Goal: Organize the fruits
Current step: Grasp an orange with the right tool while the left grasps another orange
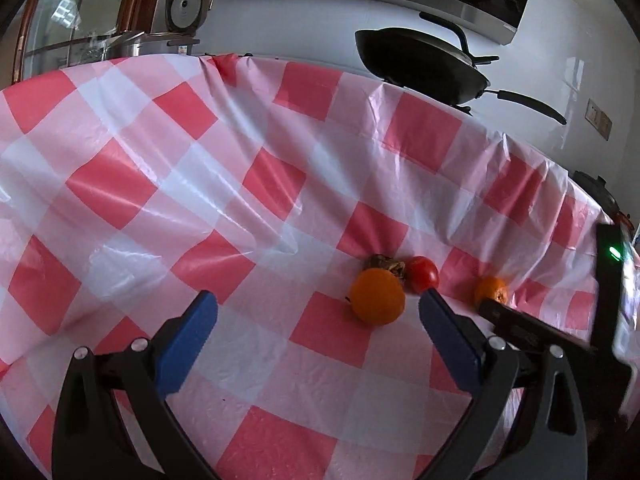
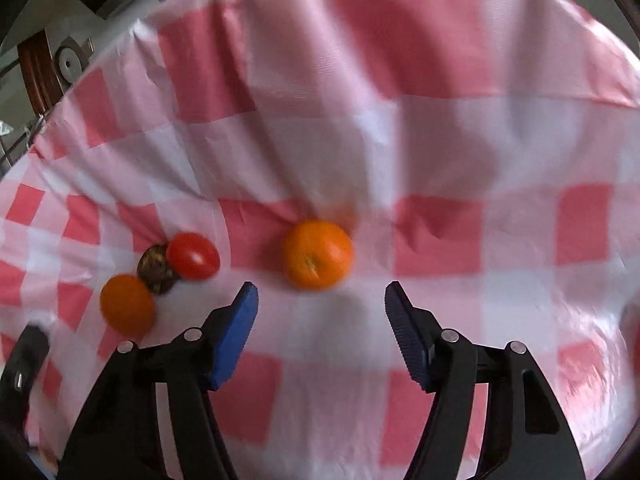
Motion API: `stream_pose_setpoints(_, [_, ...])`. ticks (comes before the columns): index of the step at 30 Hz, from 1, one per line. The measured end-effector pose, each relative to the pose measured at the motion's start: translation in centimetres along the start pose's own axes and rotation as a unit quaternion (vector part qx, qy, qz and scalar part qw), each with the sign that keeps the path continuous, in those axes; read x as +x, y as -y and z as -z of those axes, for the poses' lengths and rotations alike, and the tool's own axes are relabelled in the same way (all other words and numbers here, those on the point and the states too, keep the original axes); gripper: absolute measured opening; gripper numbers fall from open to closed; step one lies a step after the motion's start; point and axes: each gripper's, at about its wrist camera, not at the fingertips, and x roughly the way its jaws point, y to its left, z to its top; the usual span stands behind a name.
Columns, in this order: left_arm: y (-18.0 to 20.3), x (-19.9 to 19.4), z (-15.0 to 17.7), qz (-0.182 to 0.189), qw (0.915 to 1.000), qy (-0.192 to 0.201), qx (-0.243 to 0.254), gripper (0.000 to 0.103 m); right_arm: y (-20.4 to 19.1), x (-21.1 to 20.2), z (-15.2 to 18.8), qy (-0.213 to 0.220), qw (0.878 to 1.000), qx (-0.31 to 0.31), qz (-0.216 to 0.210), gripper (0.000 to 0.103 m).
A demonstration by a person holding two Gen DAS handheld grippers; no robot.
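An orange lies on the red and white checked tablecloth, touching a dark brown fruit and a red tomato. A second orange lies apart to the right. My left gripper is open and empty, just short of the first orange. In the right wrist view the second orange lies just beyond my right gripper, which is open and empty. The cluster of orange, brown fruit and tomato is to its left.
A black wok sits beyond the table's far edge on the right. A rice cooker and a metal pot stand at the back left. The right gripper's body reaches in from the right.
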Motion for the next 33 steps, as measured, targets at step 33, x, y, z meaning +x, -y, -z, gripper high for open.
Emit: stream_pose_setpoints(33, [5.6,7.6,-1.0,-0.003,0.9898,-0.119,0.079,0.077,7.1,-2.7,2.9,0.056,0.981,0.18,-0.047,0.042])
